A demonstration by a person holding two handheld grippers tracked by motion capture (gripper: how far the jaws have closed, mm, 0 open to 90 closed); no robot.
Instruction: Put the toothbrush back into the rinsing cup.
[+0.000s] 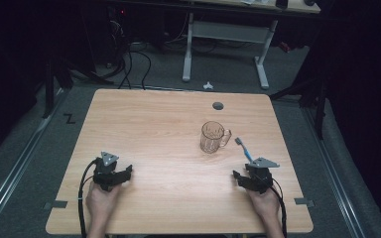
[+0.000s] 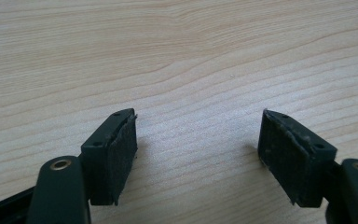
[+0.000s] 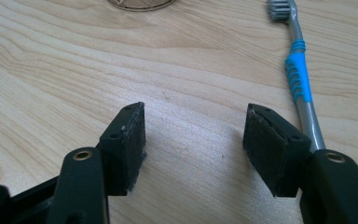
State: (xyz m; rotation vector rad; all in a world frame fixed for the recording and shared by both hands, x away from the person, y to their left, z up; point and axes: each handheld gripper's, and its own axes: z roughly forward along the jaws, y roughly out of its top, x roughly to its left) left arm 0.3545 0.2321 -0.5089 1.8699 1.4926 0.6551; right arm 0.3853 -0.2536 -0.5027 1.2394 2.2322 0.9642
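A clear glass mug (image 1: 213, 137) with a handle stands right of the table's middle. Just to its right a grey and blue toothbrush (image 1: 243, 149) lies flat, its bristle end toward the mug. In the right gripper view the toothbrush (image 3: 297, 74) runs along the outside of the right-hand jaw, and the mug's base (image 3: 141, 3) shows at the top edge. My right gripper (image 1: 244, 174) rests near the brush's handle end, open and holding nothing (image 3: 195, 135). My left gripper (image 1: 122, 173) sits at the front left of the table, open over bare wood (image 2: 198, 140).
The wooden table (image 1: 149, 124) has a round cable hole (image 1: 218, 105) near its far edge. Grey tape marks (image 1: 303, 202) sit at the front corners. Beyond the table stand a white desk frame (image 1: 226, 44) and loose cables on the floor.
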